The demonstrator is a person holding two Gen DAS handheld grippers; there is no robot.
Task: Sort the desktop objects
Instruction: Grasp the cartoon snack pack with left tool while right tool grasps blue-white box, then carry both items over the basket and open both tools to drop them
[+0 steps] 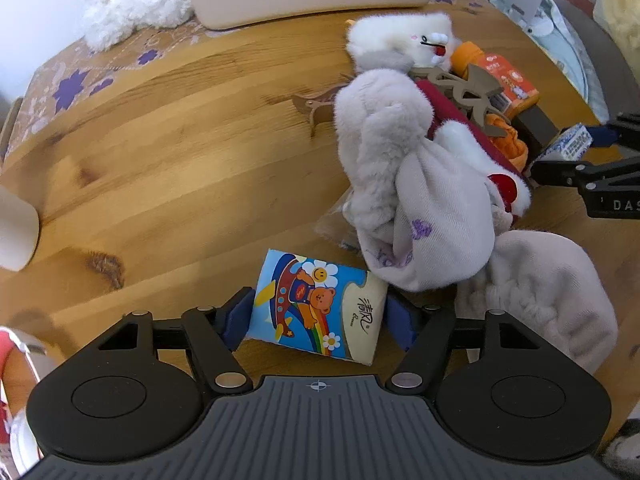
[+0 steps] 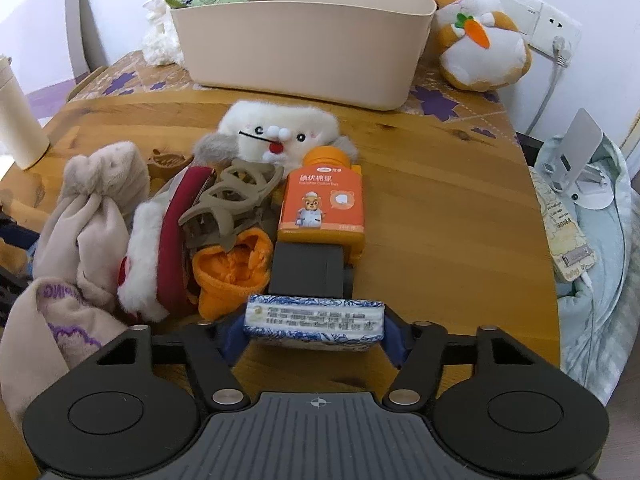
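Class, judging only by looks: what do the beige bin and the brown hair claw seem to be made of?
Beige bin: probably moulded plastic, matte; smooth seamless walls and a rolled rim. Brown hair claw: seemingly hard plastic with a dull finish; thin rigid curved teeth, no shine.

cartoon tissue pack [image 1: 316, 306] in left tongs [image 1: 318, 316], blue-patterned pack [image 2: 315, 317] in right tongs [image 2: 314, 330]

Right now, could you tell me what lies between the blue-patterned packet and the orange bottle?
In the right wrist view, a dark grey box lies between the blue-patterned packet and orange bottle.
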